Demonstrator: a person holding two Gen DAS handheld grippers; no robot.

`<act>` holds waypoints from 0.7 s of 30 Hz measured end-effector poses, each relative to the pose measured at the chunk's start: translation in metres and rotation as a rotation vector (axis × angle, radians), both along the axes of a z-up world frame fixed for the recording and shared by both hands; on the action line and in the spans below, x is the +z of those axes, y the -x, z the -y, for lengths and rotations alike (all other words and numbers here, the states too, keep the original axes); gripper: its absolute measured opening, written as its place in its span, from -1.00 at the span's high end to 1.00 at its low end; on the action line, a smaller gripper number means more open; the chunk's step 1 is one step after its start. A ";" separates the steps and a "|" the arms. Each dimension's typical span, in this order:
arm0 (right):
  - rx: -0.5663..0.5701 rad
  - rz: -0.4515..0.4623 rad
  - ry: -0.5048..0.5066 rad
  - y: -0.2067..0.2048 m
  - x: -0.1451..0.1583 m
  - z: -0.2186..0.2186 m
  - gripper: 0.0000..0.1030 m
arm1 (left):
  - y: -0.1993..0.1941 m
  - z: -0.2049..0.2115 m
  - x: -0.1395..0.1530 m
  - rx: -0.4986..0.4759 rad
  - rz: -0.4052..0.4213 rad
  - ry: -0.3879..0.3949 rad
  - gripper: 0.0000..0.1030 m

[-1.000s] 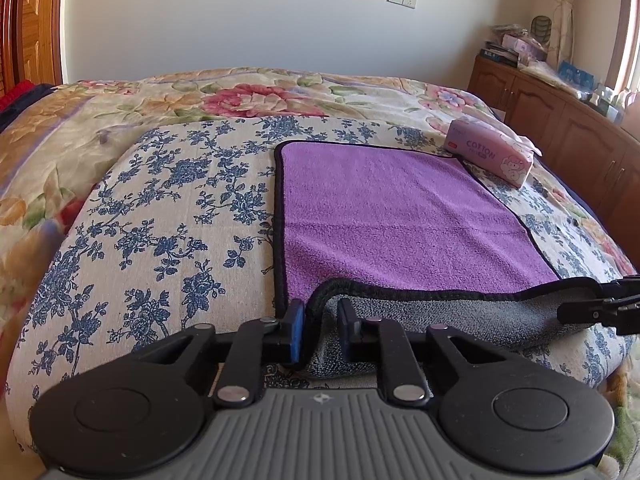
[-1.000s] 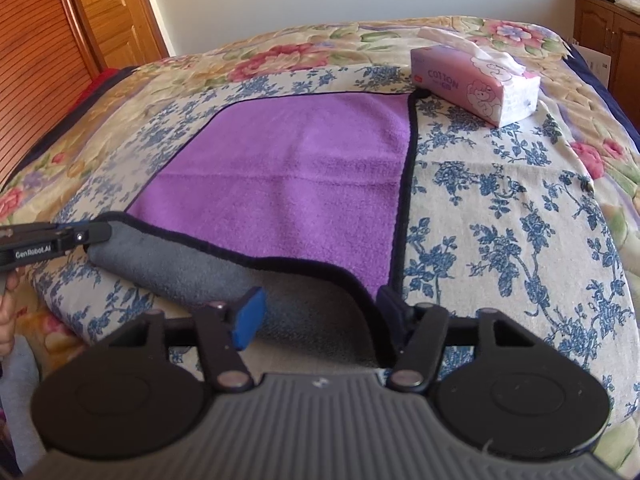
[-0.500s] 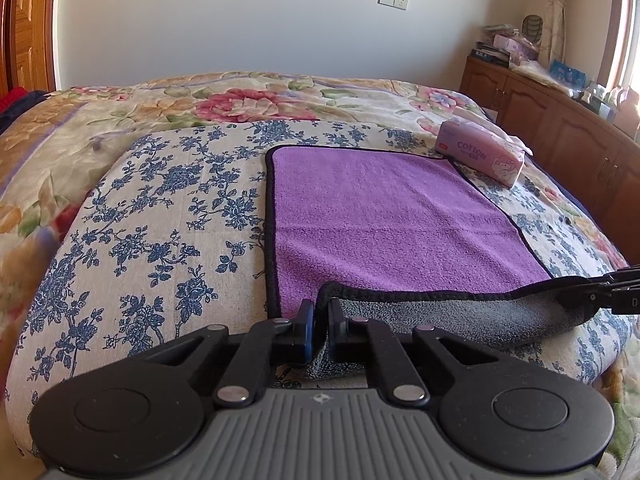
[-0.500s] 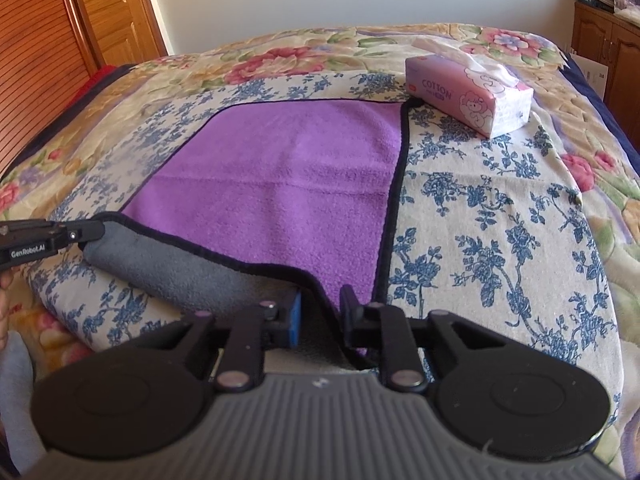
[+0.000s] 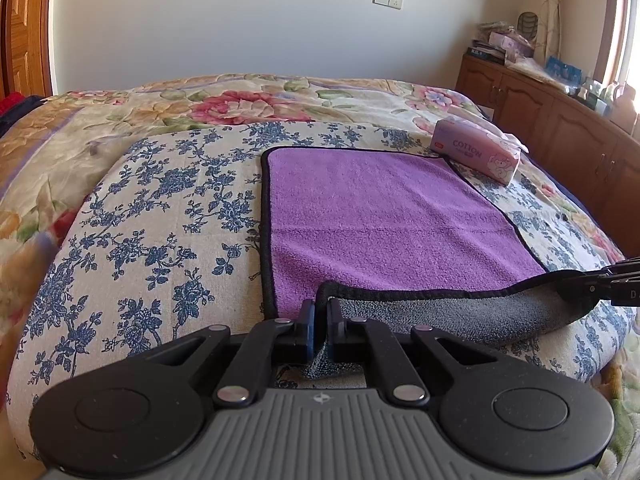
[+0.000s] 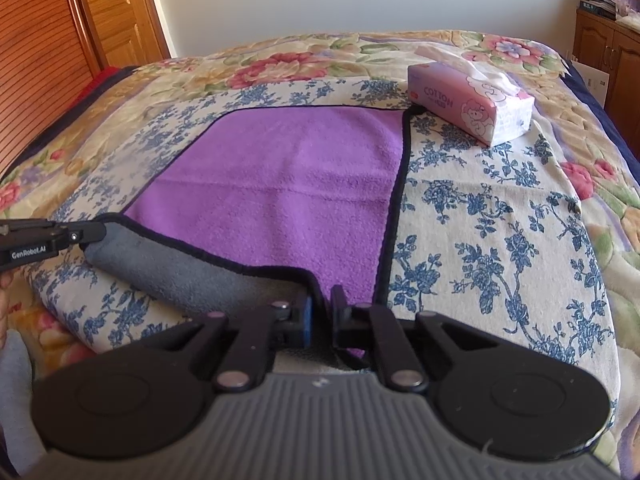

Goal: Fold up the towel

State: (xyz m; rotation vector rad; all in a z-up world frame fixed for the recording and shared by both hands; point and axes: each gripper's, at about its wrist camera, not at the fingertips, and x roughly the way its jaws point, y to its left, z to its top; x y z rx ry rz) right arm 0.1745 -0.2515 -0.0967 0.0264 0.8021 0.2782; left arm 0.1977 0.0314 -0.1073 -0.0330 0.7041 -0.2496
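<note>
A purple towel (image 5: pixel 384 220) with a black hem and a grey underside lies flat on a blue-flowered cloth on the bed; it also shows in the right wrist view (image 6: pixel 288 184). Its near edge is lifted, grey side showing. My left gripper (image 5: pixel 321 320) is shut on the towel's near left corner. My right gripper (image 6: pixel 321 312) is shut on the near right corner. Each gripper shows in the other's view, the right gripper (image 5: pixel 612 284) at the right edge and the left gripper (image 6: pixel 48 238) at the left edge.
A pink tissue pack (image 5: pixel 476 154) lies at the towel's far right corner, also in the right wrist view (image 6: pixel 472 102). A wooden cabinet (image 5: pixel 560 120) with clutter stands to the right. A wooden door (image 6: pixel 112 12) is at the left.
Both grippers closed on the towel's near corners; the right one was wide open a second ago. The near edge has risen a little and both cameras have lifted.
</note>
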 end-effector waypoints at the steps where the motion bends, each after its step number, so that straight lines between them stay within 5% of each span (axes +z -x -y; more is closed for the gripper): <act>1: -0.001 0.008 -0.002 0.001 0.001 0.001 0.82 | 0.000 0.000 0.001 0.000 0.004 0.002 0.88; 21: 0.000 0.087 -0.021 -0.008 0.012 0.001 0.83 | 0.006 0.001 0.020 0.004 0.079 0.035 0.88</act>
